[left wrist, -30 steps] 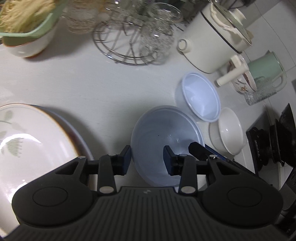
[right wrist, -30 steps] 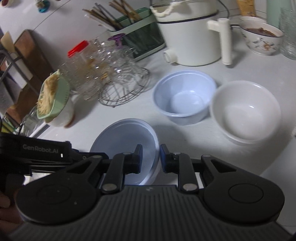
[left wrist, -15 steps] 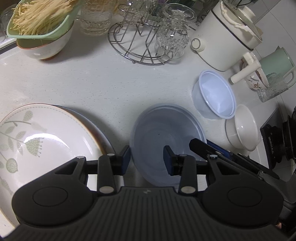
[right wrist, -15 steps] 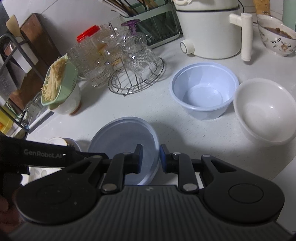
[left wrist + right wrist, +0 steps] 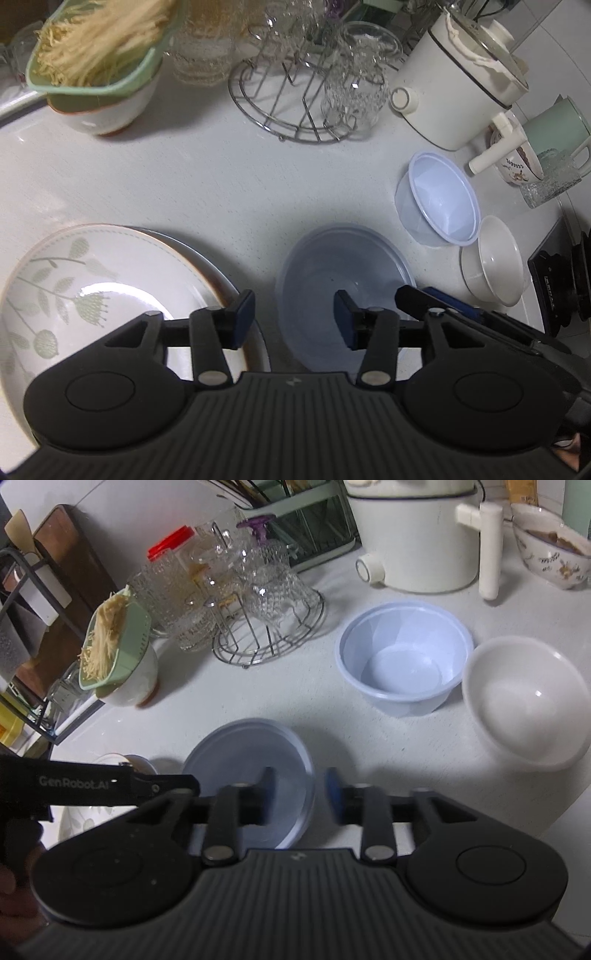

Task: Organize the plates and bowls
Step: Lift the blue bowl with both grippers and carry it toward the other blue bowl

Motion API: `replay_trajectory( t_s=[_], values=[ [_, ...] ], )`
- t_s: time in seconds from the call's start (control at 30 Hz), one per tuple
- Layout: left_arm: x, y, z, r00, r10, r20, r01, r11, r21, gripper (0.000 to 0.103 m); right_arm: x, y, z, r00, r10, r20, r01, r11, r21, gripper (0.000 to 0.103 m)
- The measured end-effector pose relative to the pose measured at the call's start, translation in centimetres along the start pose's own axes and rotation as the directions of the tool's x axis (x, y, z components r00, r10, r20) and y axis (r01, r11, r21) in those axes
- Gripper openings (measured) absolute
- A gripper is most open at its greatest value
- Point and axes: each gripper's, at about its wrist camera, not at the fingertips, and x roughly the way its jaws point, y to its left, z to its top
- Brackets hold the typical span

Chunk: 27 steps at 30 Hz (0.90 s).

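Observation:
A pale blue shallow plate (image 5: 343, 280) lies on the white counter (image 5: 184, 184). My left gripper (image 5: 294, 319) straddles its left rim, jaws opening, pads off the rim. My right gripper (image 5: 300, 794) straddles the plate's (image 5: 251, 764) right rim, also opening and not pressing. Left of it a leaf-patterned plate (image 5: 92, 280) rests on a grey plate (image 5: 207, 254). Farther right stand a blue plastic bowl (image 5: 404, 664) and a white bowl (image 5: 524, 701), side by side.
A wire rack of glasses (image 5: 303, 92), a white electric pot (image 5: 458, 85) and a green strainer of noodles on a bowl (image 5: 96, 66) line the back. A patterned bowl (image 5: 550, 557) stands far right. A stove (image 5: 569, 288) borders the counter.
Both grippers' jaws have spread wider around the blue plate's rims. The right gripper's pads were nearly together on the rim before. The plate has stayed on the counter.

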Motion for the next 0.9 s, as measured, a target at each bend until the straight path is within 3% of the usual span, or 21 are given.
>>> replay_trajectory(
  t_s=[0.37,0.9],
  values=[
    [-5.0,-1.2,0.0,0.995,-0.004,0.103,0.001,1.0,0.028,0.055,-4.3,0.0,1.1,0.994,-0.013,0.107,0.018,0.999,-0.044,0.049],
    [-13.2,-6.0,-3.0,0.967,-0.02,0.254,0.003,0.998,0.069,0.057,-12.1,0.2,3.3,0.967,0.049,0.251,-0.017,0.992,-0.129,0.049]
  ],
)
